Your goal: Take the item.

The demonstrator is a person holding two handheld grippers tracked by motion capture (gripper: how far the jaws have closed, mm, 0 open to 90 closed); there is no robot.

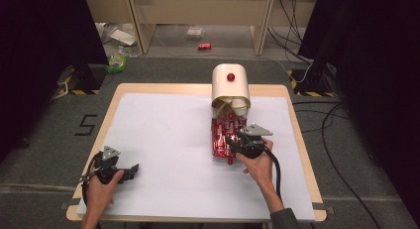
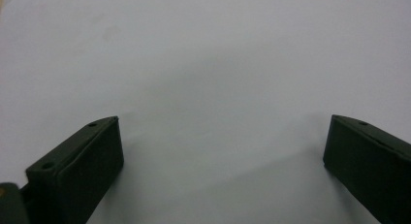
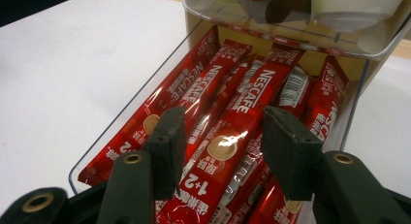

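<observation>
On the far right part of the white sheet (image 1: 163, 140) that covers the wooden table (image 1: 303, 154), a cream dispenser (image 1: 231, 85) with a red knob (image 1: 231, 77) stands upright. A clear plastic drawer (image 3: 121, 117) is pulled out from its base toward the person, and it is packed with red coffee sachets (image 1: 221, 137) lying lengthwise.

The right gripper (image 1: 236, 140), held in the person's right hand (image 1: 260, 164), sits over the near end of that drawer. In the right gripper view its two black jaws stand about half spread on either side of one sachet (image 3: 237, 122) that lies on top of the pile, its printed side up. The jaws straddle the packet, and a gap shows between the left jaw and the packet's edge; whether the right jaw touches the packet I cannot tell. A black cable (image 1: 275, 164) trails from the gripper back along the forearm.

The left gripper (image 1: 134, 168) rests low near the front left corner of the sheet, well apart from the drawer, held in the left hand (image 1: 101, 187). In the left gripper view its jaws are spread wide over bare white paper, with nothing between them.
</observation>
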